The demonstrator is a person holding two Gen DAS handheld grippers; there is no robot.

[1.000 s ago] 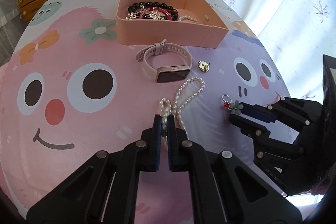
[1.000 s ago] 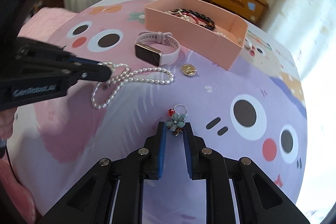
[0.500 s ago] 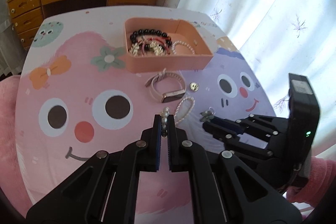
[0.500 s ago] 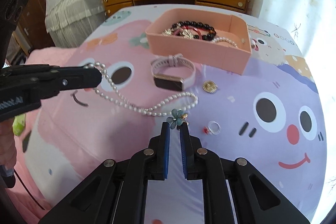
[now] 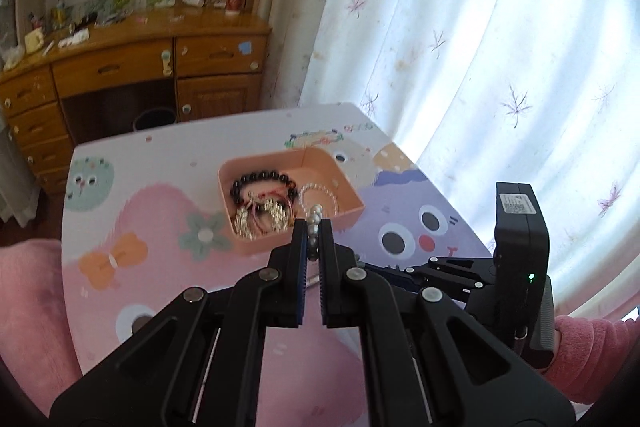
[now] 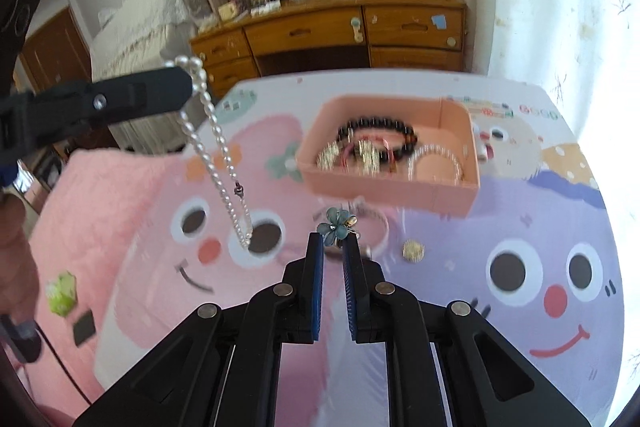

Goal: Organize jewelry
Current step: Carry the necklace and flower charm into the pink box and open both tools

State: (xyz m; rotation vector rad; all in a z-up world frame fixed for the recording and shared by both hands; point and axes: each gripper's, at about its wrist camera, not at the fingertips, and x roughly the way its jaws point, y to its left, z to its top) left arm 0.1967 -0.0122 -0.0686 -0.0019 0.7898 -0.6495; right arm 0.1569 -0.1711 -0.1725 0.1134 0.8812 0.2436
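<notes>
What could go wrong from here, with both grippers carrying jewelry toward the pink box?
1. The pearl necklace hangs in a long loop from the left gripper, pinched only at its top; it may swing and drape over the pink box wall instead of dropping inside.
2. The right gripper holds the blue flower charm only at its fingertips, so it could slip out.
3. The box already holds tangled bracelets, so the necklace may snag.
</notes>
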